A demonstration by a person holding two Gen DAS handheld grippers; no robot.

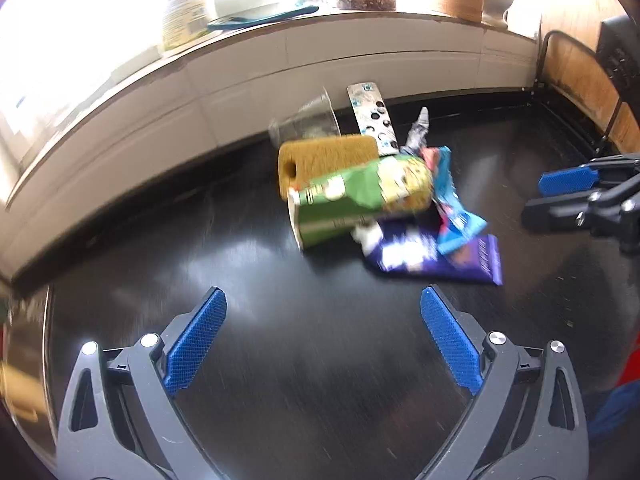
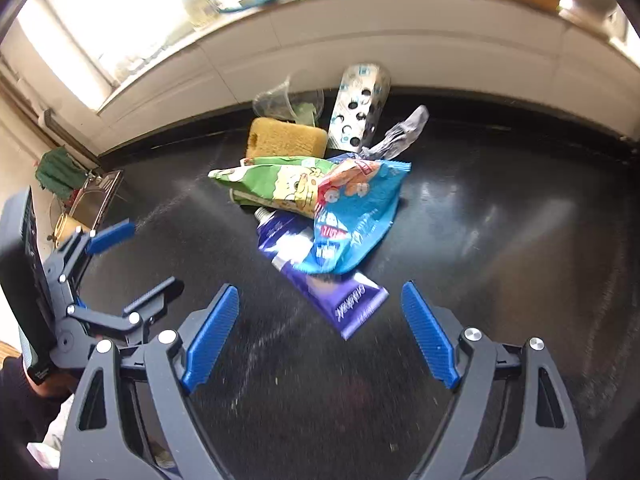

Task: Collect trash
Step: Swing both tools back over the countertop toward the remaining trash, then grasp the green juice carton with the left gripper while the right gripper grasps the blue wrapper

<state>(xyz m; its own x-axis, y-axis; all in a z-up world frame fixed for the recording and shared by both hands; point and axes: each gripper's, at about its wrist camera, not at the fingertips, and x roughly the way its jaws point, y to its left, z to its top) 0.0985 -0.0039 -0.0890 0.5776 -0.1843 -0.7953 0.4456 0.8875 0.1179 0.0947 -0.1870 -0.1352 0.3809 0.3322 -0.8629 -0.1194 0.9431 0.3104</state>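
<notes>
A pile of trash lies on the black table near the white wall: a green snack bag, a blue wrapper, a purple chocolate wrapper, a yellow sponge, a clear plastic cup, a dotted strip and a grey crumpled wrapper. My left gripper is open and empty, short of the pile; it also shows in the right wrist view. My right gripper is open and empty just before the purple wrapper; it also shows in the left wrist view.
A windowsill above the white wall holds jars, a vase and a blue-rimmed dish. A black chair frame stands at the table's right end. A metal tray and green cloth lie beyond the table's left edge.
</notes>
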